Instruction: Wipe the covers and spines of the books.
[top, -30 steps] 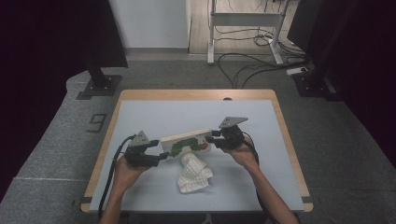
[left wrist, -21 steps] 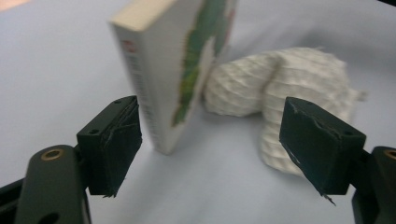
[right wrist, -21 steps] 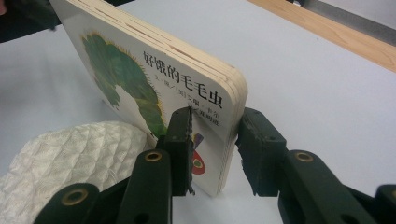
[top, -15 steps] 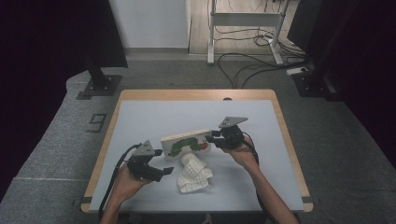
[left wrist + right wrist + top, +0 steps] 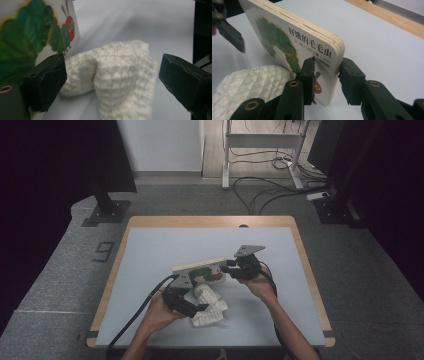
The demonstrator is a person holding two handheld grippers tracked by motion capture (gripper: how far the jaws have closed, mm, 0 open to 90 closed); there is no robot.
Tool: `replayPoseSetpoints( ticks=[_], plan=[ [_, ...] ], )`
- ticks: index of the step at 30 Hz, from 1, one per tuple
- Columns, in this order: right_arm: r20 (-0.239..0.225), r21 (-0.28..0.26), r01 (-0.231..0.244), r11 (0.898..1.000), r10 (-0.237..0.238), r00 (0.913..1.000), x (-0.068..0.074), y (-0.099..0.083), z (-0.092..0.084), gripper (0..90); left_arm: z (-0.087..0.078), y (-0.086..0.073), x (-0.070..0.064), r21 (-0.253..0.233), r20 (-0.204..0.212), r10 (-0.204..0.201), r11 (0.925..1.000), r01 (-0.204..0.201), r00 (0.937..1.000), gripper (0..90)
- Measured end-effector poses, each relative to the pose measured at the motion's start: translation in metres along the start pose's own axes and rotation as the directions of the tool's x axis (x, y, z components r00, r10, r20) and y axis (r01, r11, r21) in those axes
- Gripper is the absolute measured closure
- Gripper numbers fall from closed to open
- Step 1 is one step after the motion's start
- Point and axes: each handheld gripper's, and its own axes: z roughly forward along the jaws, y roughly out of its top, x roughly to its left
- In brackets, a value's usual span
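A board book [image 5: 199, 267] with a green caterpillar on its cover [image 5: 294, 37] stands on its long edge on the table. My right gripper [image 5: 328, 67] is shut on its right end [image 5: 231, 271]. A white waffle-knit cloth [image 5: 210, 309] lies crumpled in front of the book. My left gripper [image 5: 198, 309] is at the cloth's left side. Its jaws have just been opening and now stand wide, one on each side of the cloth [image 5: 120, 75] without pressing on it. The left gripper [image 5: 112, 67] has the book's cover [image 5: 30, 37] just beside its left jaw.
The table top is a pale blue-grey mat [image 5: 160, 250] with a wooden rim [image 5: 305, 270]. Both forearms come in from the near edge. A black cable [image 5: 135, 320] trails from the left gripper off the front. Stands and cables are on the floor beyond.
My left gripper has left the book's left end, moved right and toward the near edge to the cloth, and opened its jaws. The right gripper and the book have stayed put.
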Motion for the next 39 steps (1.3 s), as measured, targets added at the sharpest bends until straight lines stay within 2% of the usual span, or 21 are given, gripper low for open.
replayPoseSetpoints(
  ticks=[3, 6, 11, 13, 21, 29, 33, 39],
  plan=[
    [0.001, -0.002, -0.001, 1.000, 0.001, 1.0000, 0.000, 0.000, 0.000, 64.6, 0.012, 0.003, -0.001, 0.019, -0.005, 0.023, 0.9996, -0.023, 0.9997, 6.3],
    [-0.001, -0.004, -0.004, 1.000, 0.004, 1.0000, 0.000, 0.000, 0.000, 64.4, 0.024, 0.002, 0.001, 0.033, -0.002, 0.025, 0.9991, -0.025, 0.9997, 6.0],
    [0.000, -0.004, 0.004, 1.000, -0.004, 1.0000, 0.000, 0.000, 0.000, 64.2, 0.042, -0.006, 0.005, 0.094, -0.016, 0.031, 0.9951, -0.029, 0.9994, 6.1],
    [0.001, -0.005, 0.005, 1.000, -0.005, 1.0000, 0.000, 0.000, 0.000, 64.1, 0.044, -0.008, 0.006, 0.097, -0.015, 0.033, 0.9948, -0.031, 0.9994, 9.6],
    [-0.001, -0.005, 0.005, 1.000, -0.005, 1.0000, 0.000, -0.001, 0.000, 63.6, 0.051, -0.013, 0.005, 0.133, -0.032, 0.058, 0.9897, -0.054, 0.9978, 35.7],
    [-0.002, -0.008, -0.002, 1.000, 0.002, 1.0000, 0.001, -0.002, 0.000, 63.6, 0.046, -0.012, 0.010, 0.136, -0.013, 0.024, 0.9905, -0.022, 0.9996, 58.6],
    [-0.003, -0.007, 0.001, 1.000, -0.001, 1.0000, 0.001, -0.002, 0.000, 63.6, 0.039, -0.007, 0.007, 0.122, -0.031, 0.025, 0.9923, -0.021, 0.9992, 61.3],
    [-0.006, -0.008, 0.000, 1.000, 0.000, 1.0000, 0.000, -0.002, 0.000, 63.5, 0.013, 0.003, 0.007, 0.082, -0.033, 0.023, 0.9964, -0.020, 0.9992, 61.1]
  ],
)
